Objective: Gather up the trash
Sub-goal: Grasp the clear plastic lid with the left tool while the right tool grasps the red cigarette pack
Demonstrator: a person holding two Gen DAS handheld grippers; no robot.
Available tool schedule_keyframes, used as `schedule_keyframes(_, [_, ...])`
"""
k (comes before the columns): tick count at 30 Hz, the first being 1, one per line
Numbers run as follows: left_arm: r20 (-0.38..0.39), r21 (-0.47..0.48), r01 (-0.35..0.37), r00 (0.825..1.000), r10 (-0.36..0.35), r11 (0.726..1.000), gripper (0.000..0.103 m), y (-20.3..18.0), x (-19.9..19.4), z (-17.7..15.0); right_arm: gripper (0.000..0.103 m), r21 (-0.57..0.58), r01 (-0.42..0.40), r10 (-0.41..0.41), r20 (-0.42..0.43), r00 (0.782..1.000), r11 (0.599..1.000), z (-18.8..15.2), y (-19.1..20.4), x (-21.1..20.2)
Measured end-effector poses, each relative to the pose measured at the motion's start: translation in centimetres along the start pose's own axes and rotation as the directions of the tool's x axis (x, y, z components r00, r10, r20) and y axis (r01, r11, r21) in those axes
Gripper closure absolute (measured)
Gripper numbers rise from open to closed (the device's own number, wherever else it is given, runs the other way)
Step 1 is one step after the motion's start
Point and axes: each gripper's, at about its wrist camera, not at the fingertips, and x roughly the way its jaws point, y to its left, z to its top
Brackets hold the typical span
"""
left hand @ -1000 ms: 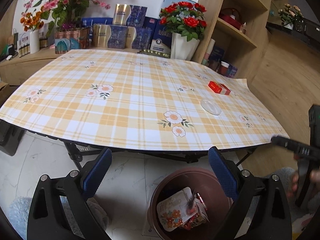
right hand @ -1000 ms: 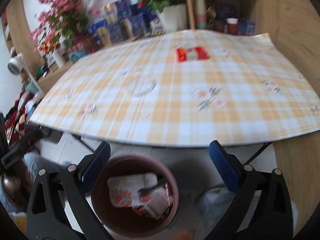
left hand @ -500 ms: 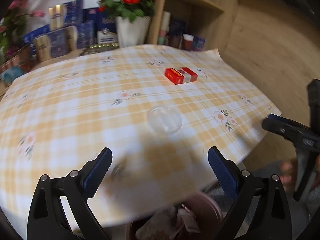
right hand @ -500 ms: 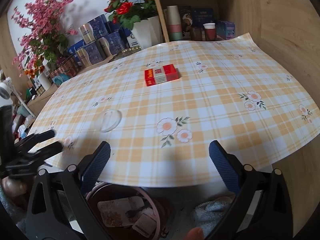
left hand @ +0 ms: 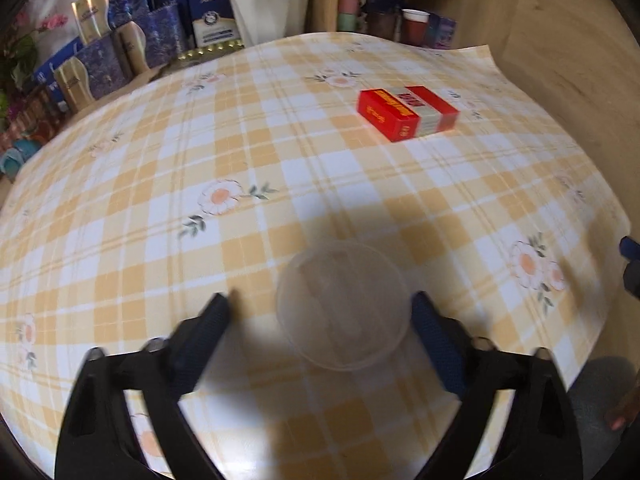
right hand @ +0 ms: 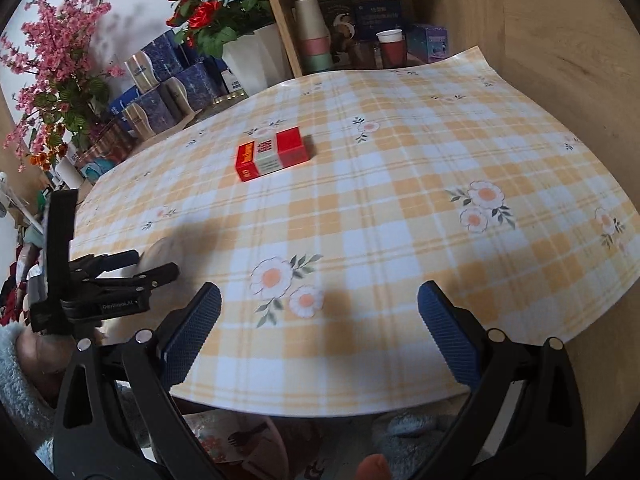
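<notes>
Clear plastic lid [left hand: 343, 305] now sits between the closing left claw [left hand: 322, 312].

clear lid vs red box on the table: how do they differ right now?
The clear plastic lid is round, flat and see-through; the red box is rectangular, opaque and stands taller. The lid lies between the fingers of the left claw, whose jaws have just been closing, not visibly gripping; the box sits farther back, untouched. Both rest on the checked tablecloth.

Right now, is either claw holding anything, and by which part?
Nothing is held. The left claw, jaws just closing, straddles the clear plastic lid without gripping it; the right claw is open and empty.
</notes>
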Motion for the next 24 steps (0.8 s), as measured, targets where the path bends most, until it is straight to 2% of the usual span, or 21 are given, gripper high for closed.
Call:
schedule_keyframes(1, [0.015, 0.016, 0.008, 1.000, -0.009, 1.000, 0.039, 0.1, -0.3, 0.1, 0.006, -0.006, 0.003, -0.003, -0.005, 1.000, 1.000, 0.3, -0.1, 0.3])
schedule_keyframes(5, [0.014, 0.014, 0.090, 0.996, -0.090, 0.996, 0.039, 1.0, -1.1, 0.0, 0.006, -0.035, -0.015, 0.014, -0.033, 0.999, 0.999, 2.5, 0.3, 2.1])
schedule_keyframes(8, [0.037, 0.000, 0.110, 0.993, -0.110, 0.994, 0.039, 1.9, -2.4, -0.2, 0.006, -0.107, -0.018, 0.014, -0.042, 0.999, 0.994, 5.2, 1.5, 4.0])
schedule_keyframes(12, [0.076, -0.066, 0.135, 0.989, -0.130, 0.989, 0.039, 3.9, -4.5, -0.6, 0.006, -0.197, -0.011, -0.002, -0.065, 0.998, 0.980, 9.1, 3.9, 7.8])
schedule_keyframes(16, [0.110, -0.115, 0.142, 0.986, -0.129, 0.983, 0.039, 5.9, -6.6, -1.4, 0.006, -0.208, -0.021, -0.004, -0.120, 0.993, 0.978, 12.2, 6.2, 12.6])
schedule_keyframes(24, [0.147, -0.127, 0.148, 0.981, -0.129, 0.981, 0.039, 8.3, -9.0, -2.7, 0.006, -0.228, 0.103, -0.145, -0.173, 0.974, 0.968, 14.6, 8.9, 18.8])
